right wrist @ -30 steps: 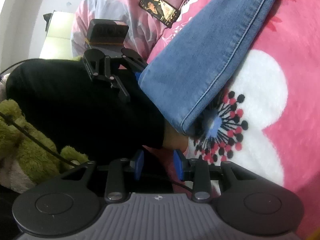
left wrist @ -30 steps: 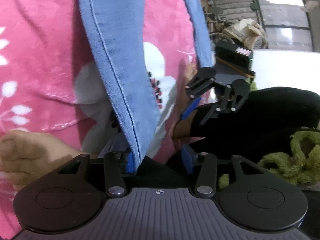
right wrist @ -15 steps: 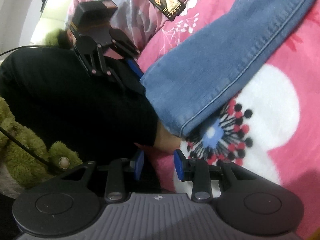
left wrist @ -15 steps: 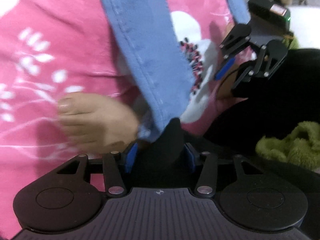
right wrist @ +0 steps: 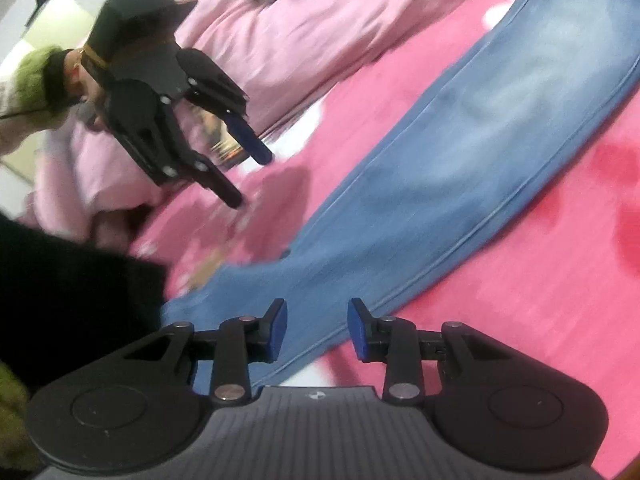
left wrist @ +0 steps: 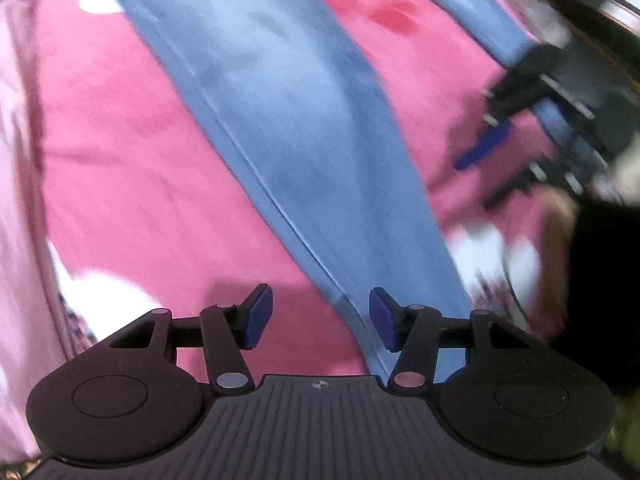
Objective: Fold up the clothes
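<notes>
Blue jeans lie flat on a pink flowered blanket. In the left wrist view one leg runs from the top left down to the right pad. My left gripper points down over the blanket beside that leg. Its jaws are opening and nothing is between the pads. In the right wrist view the jeans stretch from top right to bottom left. My right gripper hovers open over the leg's lower end, pads apart from the cloth. The left gripper hangs at upper left; the right gripper shows blurred at right.
A pale pink quilt is bunched along the blanket's far side. A person's black trouser leg fills the left of the right wrist view, with a green fuzzy sleeve behind the left gripper. A dark flat card lies on the blanket.
Both grippers have lifted and swung out over the jeans leg, now looking down its length. The left jaws have spread wider, and the dark cloth that was between them is gone.
</notes>
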A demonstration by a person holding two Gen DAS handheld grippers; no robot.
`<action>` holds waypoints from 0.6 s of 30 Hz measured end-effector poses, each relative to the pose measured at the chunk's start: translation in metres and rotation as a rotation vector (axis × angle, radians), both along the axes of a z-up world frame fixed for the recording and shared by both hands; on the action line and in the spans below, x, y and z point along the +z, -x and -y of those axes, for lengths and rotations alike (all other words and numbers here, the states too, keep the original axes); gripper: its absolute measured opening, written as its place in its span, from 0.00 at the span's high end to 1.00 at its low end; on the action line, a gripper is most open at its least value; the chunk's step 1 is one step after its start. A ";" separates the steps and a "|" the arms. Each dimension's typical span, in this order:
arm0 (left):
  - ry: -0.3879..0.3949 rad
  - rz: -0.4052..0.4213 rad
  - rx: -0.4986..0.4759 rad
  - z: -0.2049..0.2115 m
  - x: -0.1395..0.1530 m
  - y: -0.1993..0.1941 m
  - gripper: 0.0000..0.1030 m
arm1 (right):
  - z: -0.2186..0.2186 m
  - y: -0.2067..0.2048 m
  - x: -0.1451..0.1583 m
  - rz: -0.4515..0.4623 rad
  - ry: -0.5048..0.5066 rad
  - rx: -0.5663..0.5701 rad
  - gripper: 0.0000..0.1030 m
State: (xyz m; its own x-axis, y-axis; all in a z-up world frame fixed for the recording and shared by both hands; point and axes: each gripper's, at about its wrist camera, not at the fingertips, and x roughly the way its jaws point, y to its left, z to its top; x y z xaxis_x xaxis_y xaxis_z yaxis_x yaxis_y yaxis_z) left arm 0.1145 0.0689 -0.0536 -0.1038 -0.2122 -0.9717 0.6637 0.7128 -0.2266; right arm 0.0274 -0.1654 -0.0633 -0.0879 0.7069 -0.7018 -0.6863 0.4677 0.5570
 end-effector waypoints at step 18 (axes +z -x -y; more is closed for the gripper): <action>0.078 -0.087 0.397 -0.043 -0.066 0.016 0.49 | 0.006 -0.019 -0.027 0.042 -0.156 0.031 0.65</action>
State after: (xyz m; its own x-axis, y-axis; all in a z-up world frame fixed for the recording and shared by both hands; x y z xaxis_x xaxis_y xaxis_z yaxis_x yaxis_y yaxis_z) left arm 0.0980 0.1118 -0.1194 -0.0802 -0.3246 -0.9425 0.3163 0.8883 -0.3329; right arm 0.0464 -0.1717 -0.0906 -0.0838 0.8052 -0.5871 -0.7233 0.3561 0.5916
